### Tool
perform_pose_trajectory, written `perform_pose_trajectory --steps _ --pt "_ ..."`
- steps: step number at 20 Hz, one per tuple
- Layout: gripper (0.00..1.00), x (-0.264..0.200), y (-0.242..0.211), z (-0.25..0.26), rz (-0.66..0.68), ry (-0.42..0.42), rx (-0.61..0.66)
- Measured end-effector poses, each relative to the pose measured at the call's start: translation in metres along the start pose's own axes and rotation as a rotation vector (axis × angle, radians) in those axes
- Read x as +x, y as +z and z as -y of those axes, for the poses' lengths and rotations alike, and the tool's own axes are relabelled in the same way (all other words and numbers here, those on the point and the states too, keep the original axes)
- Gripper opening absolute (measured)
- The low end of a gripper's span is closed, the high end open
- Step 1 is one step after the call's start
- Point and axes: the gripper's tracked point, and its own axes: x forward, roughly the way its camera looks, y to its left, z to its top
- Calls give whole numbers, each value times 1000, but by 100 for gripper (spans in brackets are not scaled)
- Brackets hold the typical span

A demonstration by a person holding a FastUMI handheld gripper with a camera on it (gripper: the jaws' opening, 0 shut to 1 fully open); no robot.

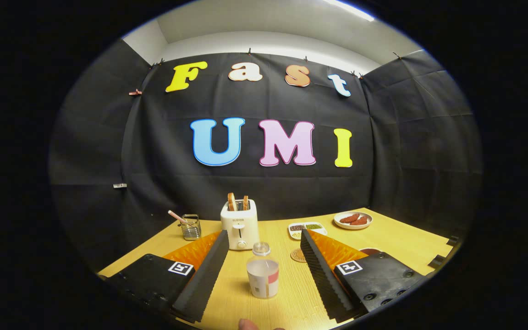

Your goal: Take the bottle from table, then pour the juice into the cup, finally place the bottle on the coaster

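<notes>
A small clear plastic bottle [262,272] with a clear cap and a red-and-white label stands upright on the wooden table [406,247], between my two fingers. My gripper [264,243] is open wide, and neither finger touches the bottle. A round brown coaster [298,255] lies flat just beyond the bottle, close to the inner side of the right finger [323,275]. A dark round rim [370,250] peeks out behind the right finger; I cannot tell if it is the cup.
A white toaster [239,224] with two slices of bread stands beyond the bottle. Left of it is a glass [191,227] holding a straw. A divided dish [306,229] and a plate of sausages [353,220] sit at the back right. A fingertip [247,324] shows below the bottle.
</notes>
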Motion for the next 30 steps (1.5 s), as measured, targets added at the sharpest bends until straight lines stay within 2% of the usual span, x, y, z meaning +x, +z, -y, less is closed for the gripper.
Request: perform_pose_trajectory --steps 8,15,20,22,26,28,30 --pt "97 23 -86 -8 -57 36 -61" --pt "97 60 -117 -16 -45 37 -57" --pt "96 80 -131 -7 -57 15 -9" --pt "77 87 -132 -6 -52 -4 -13" --pt "75 86 -122 -16 -96 63 10" --pt "75 78 -102 -19 -76 99 69" --pt "75 71 -87 -13 -81 100 123"
